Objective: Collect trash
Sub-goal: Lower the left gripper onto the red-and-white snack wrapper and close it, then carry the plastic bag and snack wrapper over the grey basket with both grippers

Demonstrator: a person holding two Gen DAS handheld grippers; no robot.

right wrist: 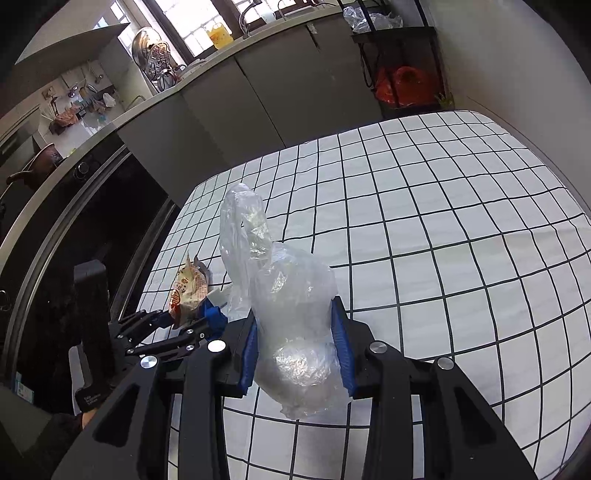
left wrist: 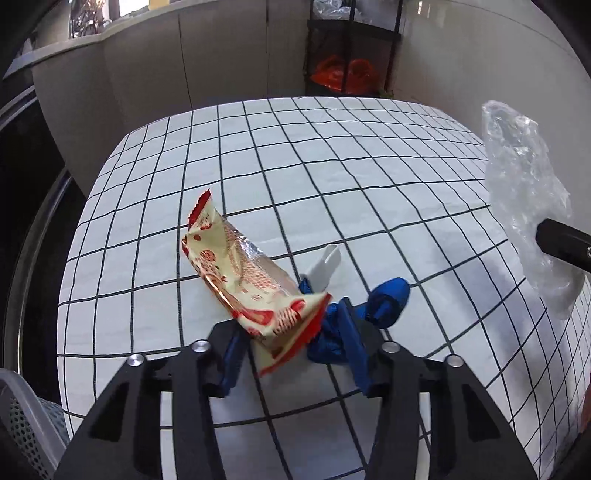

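While the right gripper clamps a plastic bag, the downward-tilted left gripper pinches a wrapper.

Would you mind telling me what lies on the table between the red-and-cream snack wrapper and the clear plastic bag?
In the left wrist view, crumpled blue foil and a small white plastic piece lie there.

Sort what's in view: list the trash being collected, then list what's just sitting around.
Trash for the job:
- snack wrapper, in the left gripper
- clear plastic bag, in the right gripper
- blue wrapper on the checked tablecloth
- small white plastic piece

Just lying about:
- orange bag on the black shelf
- yellow jug
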